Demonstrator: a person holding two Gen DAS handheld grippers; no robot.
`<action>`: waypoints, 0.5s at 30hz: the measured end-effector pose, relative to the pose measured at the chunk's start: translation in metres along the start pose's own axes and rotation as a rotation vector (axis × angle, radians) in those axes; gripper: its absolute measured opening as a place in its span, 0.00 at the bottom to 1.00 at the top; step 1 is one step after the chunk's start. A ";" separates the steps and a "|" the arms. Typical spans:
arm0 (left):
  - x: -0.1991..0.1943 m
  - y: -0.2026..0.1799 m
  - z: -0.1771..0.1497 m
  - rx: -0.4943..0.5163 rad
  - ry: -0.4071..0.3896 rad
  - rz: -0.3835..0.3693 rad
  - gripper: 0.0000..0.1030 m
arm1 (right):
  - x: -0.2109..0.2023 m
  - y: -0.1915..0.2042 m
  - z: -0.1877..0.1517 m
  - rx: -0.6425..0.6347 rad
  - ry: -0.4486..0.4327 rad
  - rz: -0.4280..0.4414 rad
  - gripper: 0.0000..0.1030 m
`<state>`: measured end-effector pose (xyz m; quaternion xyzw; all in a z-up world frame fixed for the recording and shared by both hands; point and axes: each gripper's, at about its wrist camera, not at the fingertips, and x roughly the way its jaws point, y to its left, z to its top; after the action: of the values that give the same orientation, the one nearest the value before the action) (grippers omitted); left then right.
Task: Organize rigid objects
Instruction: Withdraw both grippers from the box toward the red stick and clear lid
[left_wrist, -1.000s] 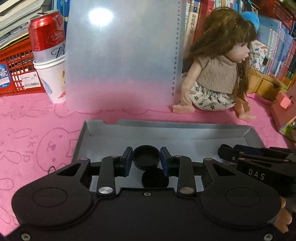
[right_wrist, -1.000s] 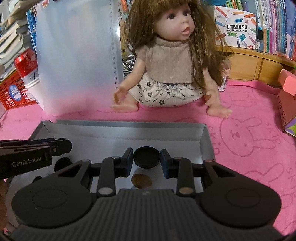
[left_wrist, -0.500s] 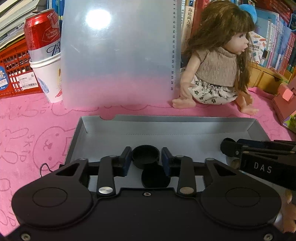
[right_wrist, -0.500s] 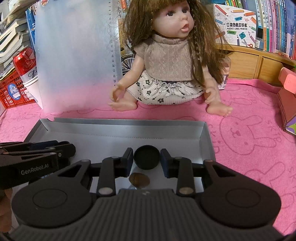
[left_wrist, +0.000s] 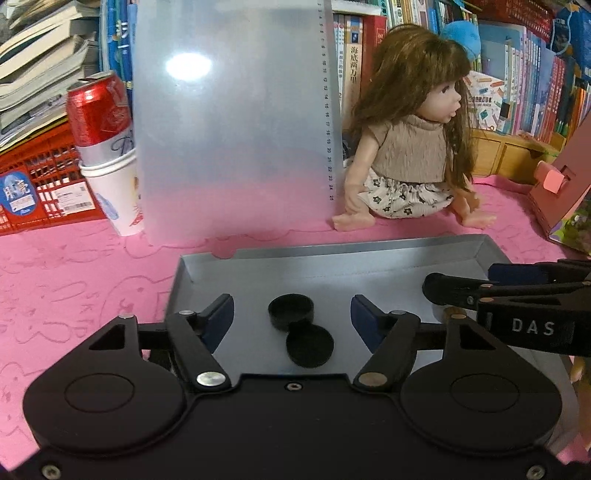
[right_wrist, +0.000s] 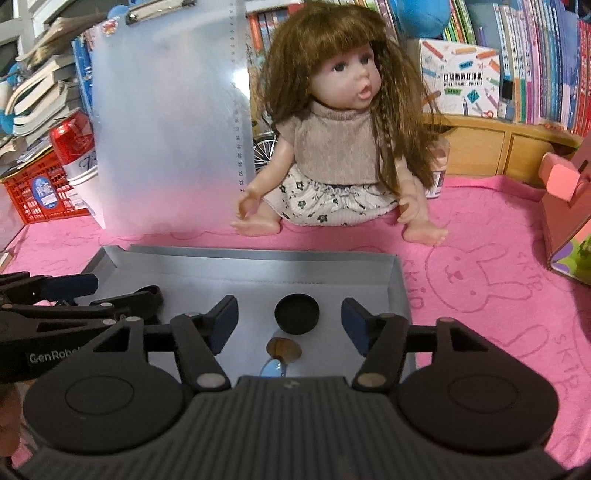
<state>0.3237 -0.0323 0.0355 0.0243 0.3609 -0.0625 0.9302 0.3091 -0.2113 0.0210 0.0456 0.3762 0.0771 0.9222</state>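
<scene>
- Now both sets of jaws have just been opening: the left gripper (left_wrist: 291, 314) stands released around a black cap (left_wrist: 291, 311), the right gripper (right_wrist: 290, 315) around another cap (right_wrist: 296, 312).
- Both caps rest in the grey tray (left_wrist: 332, 260), so the drop looks done.
- Beyond it, a doll (right_wrist: 340, 147) and a clear board (left_wrist: 236, 129) stand well apart, blocking nothing.

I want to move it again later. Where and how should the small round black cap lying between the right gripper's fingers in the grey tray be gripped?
Grip the small round black cap across its short curved side wall, coming down from above and the near side. It lies flat on the grey tray, so only the rim offers faces. The right gripper, whose jaws have just been opening, already straddles it without touching.
</scene>
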 end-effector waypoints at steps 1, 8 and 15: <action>-0.003 0.002 -0.001 -0.003 -0.002 0.000 0.68 | -0.003 0.001 0.000 -0.007 -0.004 0.000 0.75; -0.029 0.007 -0.011 0.003 -0.022 0.010 0.71 | -0.029 0.007 -0.004 -0.043 -0.037 0.011 0.81; -0.058 0.010 -0.023 -0.007 -0.055 -0.001 0.72 | -0.053 0.011 -0.012 -0.055 -0.064 0.031 0.82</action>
<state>0.2669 -0.0144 0.0576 0.0189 0.3355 -0.0625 0.9398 0.2621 -0.2095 0.0508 0.0286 0.3437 0.1001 0.9333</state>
